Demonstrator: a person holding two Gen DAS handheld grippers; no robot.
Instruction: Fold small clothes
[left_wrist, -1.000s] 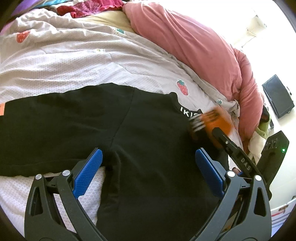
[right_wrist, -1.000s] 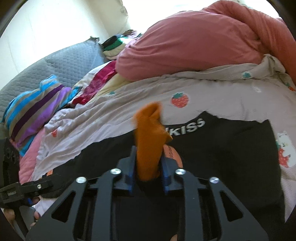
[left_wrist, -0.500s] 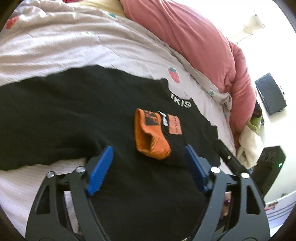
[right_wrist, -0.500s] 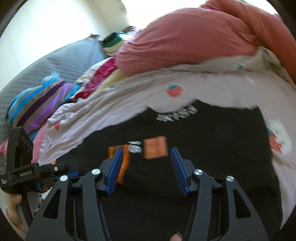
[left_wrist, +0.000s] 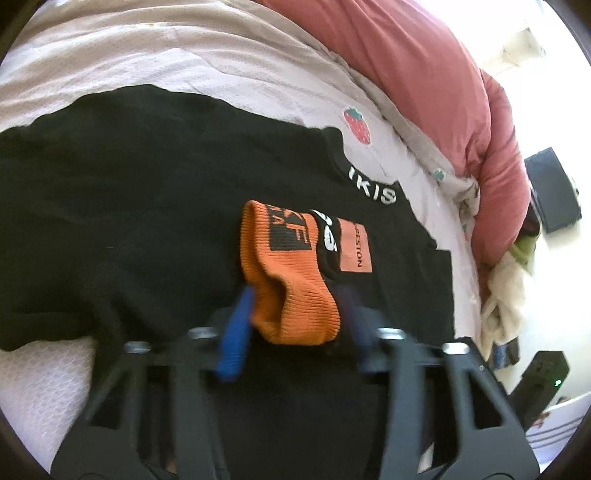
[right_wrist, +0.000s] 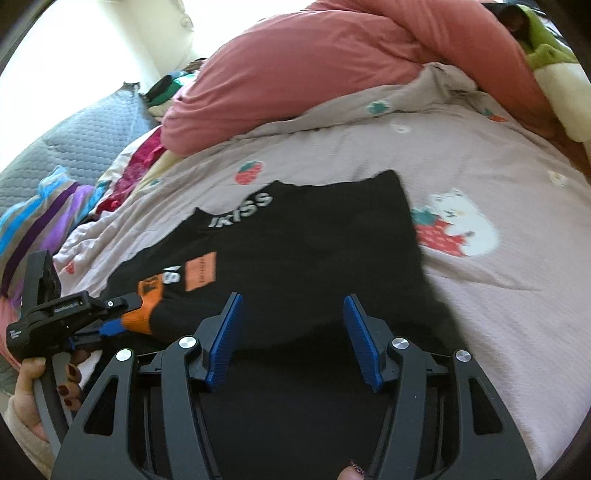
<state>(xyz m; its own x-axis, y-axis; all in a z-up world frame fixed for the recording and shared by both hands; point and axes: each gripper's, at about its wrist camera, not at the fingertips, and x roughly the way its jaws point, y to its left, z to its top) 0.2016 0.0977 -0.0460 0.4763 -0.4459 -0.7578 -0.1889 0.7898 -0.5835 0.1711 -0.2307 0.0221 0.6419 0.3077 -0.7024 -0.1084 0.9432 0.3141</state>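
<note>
A black garment (left_wrist: 155, 206) with white lettering lies spread on the bed; it also shows in the right wrist view (right_wrist: 314, 254). On it lies a small black garment with an orange ribbed cuff (left_wrist: 291, 291) and an orange patch (left_wrist: 354, 251). My left gripper (left_wrist: 295, 325) is shut on the orange cuff, and the right wrist view shows it (right_wrist: 122, 317) pinching the cuff (right_wrist: 147, 302) at the left. My right gripper (right_wrist: 291, 339) is open and empty above the black garment's near part.
A pale quilt with strawberry prints (right_wrist: 443, 177) covers the bed. A pink duvet (right_wrist: 314, 66) is heaped at the back. Striped and red clothes (right_wrist: 48, 218) lie at the far left. A dark screen (left_wrist: 554, 188) stands beyond the bed's right edge.
My right gripper let go of the orange-cuffed garment, laid it on the black garment and drew back to the right. My left gripper moved in and shut on the orange cuff.
</note>
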